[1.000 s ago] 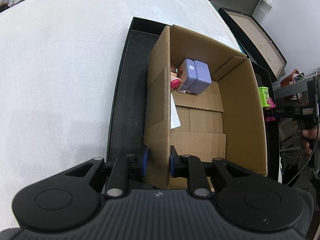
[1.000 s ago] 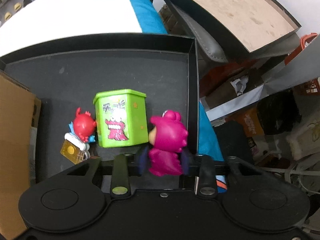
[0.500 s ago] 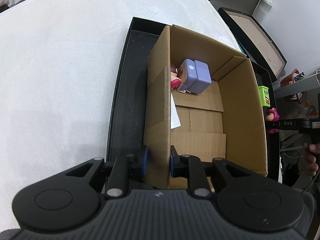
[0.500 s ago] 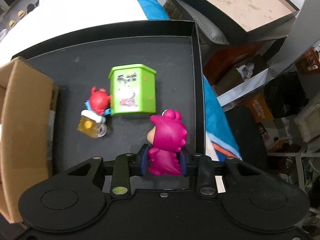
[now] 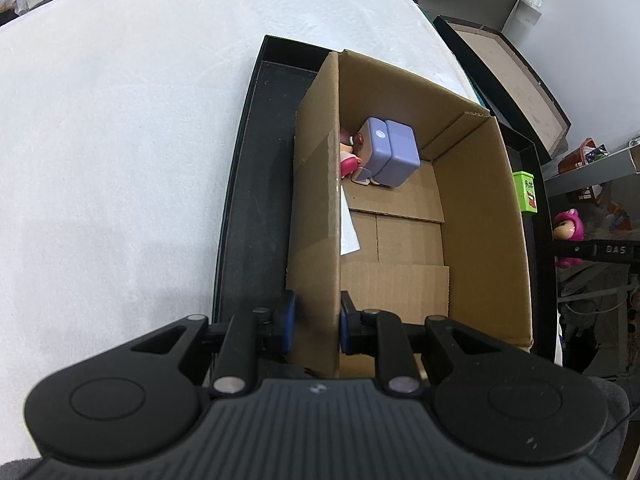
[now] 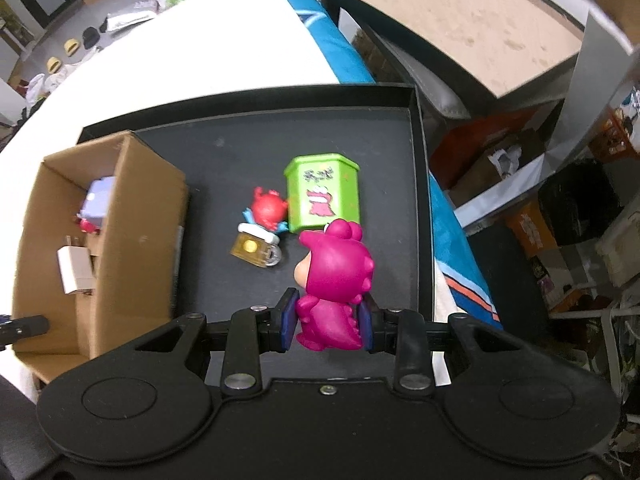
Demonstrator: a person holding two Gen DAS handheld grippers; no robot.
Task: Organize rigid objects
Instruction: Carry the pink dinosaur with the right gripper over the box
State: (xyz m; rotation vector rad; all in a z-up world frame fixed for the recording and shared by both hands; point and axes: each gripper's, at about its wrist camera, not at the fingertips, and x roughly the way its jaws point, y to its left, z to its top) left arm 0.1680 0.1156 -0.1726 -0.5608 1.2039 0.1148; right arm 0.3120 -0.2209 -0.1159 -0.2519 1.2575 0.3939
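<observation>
My right gripper (image 6: 327,322) is shut on a magenta dinosaur figure (image 6: 334,280) and holds it above the black tray (image 6: 248,148). On the tray below stand a green box (image 6: 322,192), a small red figure (image 6: 267,211) and an amber keychain (image 6: 254,249). My left gripper (image 5: 316,326) is shut on the near left wall of the open cardboard box (image 5: 316,216). Inside that box lie a lilac cube (image 5: 391,151) and a pink figure (image 5: 347,160). The dinosaur figure (image 5: 568,226) also shows at the right edge of the left wrist view.
A white cloth (image 5: 120,128) covers the surface left of the tray. A white charger (image 6: 74,270) sits in the cardboard box. A brown-topped black case (image 6: 460,28) stands behind the tray, with clutter and boxes (image 6: 500,156) on the floor at the right.
The right gripper has lifted the magenta figure up off the tray and drawn back, so the cardboard box has come into its view. The left gripper has kept still on the box wall.
</observation>
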